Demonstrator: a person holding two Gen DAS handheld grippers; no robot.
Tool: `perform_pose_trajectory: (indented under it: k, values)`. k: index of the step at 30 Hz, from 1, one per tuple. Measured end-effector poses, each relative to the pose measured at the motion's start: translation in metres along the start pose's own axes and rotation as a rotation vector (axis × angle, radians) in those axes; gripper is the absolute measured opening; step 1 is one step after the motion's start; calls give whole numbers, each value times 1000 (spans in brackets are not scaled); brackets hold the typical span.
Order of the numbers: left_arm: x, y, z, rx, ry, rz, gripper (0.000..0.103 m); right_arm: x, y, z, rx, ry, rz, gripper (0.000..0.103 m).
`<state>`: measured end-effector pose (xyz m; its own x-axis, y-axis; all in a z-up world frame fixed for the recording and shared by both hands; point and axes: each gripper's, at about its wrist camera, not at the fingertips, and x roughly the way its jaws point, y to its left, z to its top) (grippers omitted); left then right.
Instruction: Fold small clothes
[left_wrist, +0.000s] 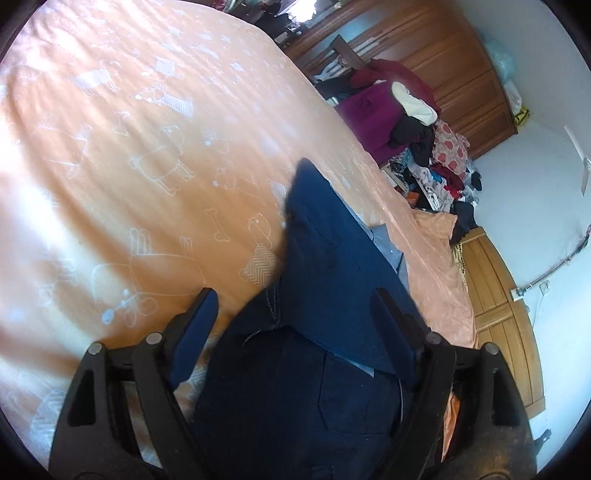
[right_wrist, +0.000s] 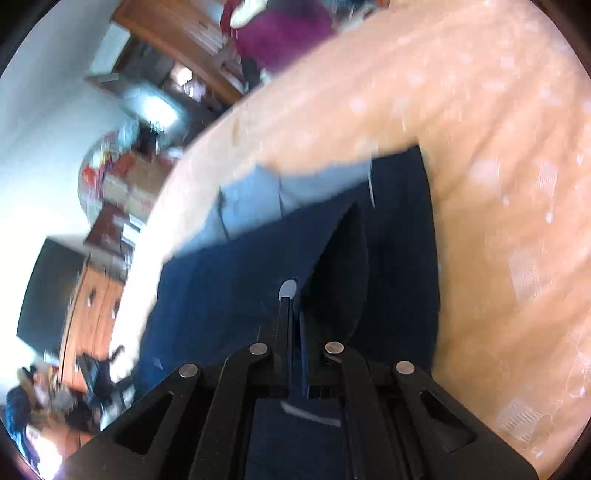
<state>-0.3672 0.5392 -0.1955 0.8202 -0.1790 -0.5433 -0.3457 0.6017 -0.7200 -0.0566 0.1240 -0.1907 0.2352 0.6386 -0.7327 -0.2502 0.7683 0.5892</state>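
Left claw (left_wrist: 295, 306) gapes wide; right claw (right_wrist: 293, 295) pinched together.

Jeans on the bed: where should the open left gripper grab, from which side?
Probably the stitched edge of the jeans, where the upper layer's corner lies between the left gripper's open fingers. Come down from above, one finger either side: the cloth lies flat on the bedspread, so only an edge gives a bite. The right gripper is shut over the jeans.

You are working with two matching grippers: the left gripper (left_wrist: 295, 310) is showing black linkage arms, silver pivot pins and blue finger pads (left_wrist: 194, 334), while the right gripper (right_wrist: 291, 295) is showing identical black arms and pins.
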Motion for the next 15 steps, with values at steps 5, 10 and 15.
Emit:
perform_pose_trajectory:
  k: [5,10,15]
  values:
    - [-55,-19,2,96,-69,50,86,-24,21,-9,-142,-47,-203,17]
    - [-35,-44,-14,337,161,125,82,-23,78,-20,-244,-72,-92,18]
    - [10,-58,-17,433,321,115,72,17,112,-42,-254,-8,3,18]
